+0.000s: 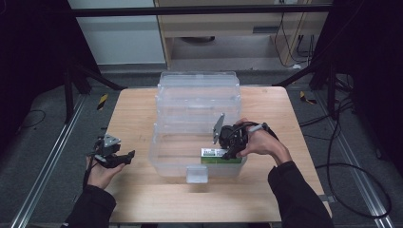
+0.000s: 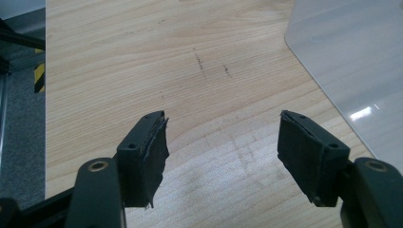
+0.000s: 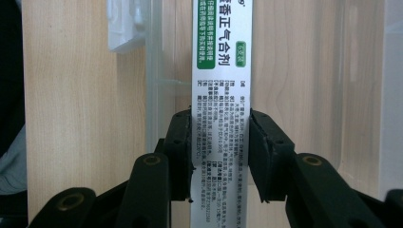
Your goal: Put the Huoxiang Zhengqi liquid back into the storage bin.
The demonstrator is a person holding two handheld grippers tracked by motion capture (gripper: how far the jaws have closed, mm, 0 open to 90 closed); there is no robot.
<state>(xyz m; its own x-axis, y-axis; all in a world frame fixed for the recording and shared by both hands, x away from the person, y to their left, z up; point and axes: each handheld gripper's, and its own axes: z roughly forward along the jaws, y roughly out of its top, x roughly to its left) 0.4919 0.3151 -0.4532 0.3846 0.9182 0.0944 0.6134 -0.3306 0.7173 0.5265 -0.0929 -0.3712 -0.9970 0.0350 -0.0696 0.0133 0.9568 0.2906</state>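
While the right hand-held gripper [image 3: 219,147] clamps the medicine box [image 3: 221,71] low inside the clear bin [image 1: 164,142], near its front wall, release remains; the left hand-held gripper [image 2: 223,156] waits wide open and empty beside the bin.

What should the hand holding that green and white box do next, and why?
Probably lower the box onto the bin floor near its front wall, then open. The right gripper is clamped on the box's narrow sides, already inside the clear bin, while the left gripper waits open over bare table.
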